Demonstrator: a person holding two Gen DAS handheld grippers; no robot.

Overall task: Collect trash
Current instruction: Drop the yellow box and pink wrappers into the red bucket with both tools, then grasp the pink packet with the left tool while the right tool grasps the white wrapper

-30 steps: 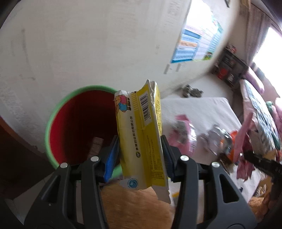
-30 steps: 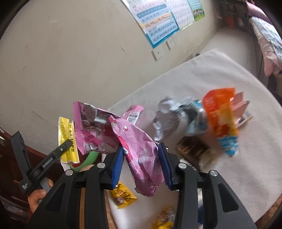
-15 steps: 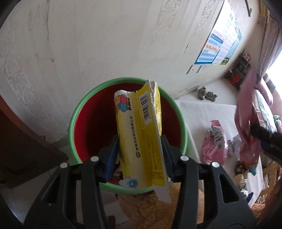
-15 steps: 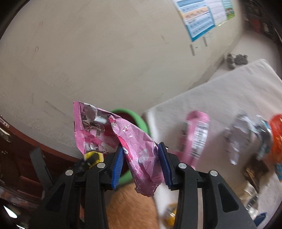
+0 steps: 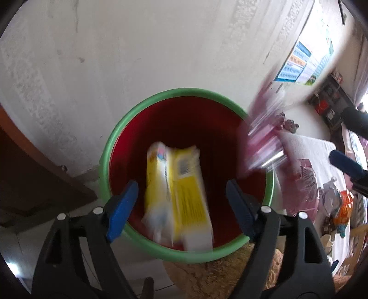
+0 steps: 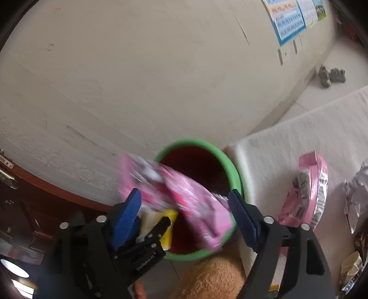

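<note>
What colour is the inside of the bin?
Red inside the bin, with a green rim; the left wrist view shows it best.

A pale wall [image 6: 161, 80] fills the upper frame, with a blue chart poster [image 6: 292, 20] at upper right. A pair of grey shoes [image 6: 331, 74] lies on the floor at right; dark wooden furniture [image 6: 27, 207] stands lower left

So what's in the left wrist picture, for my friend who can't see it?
A blurred yellow snack packet drops from the opening left gripper into a red bucket with a green rim. A blurred pink wrapper falls at the bucket's right edge, by a white wall.
</note>
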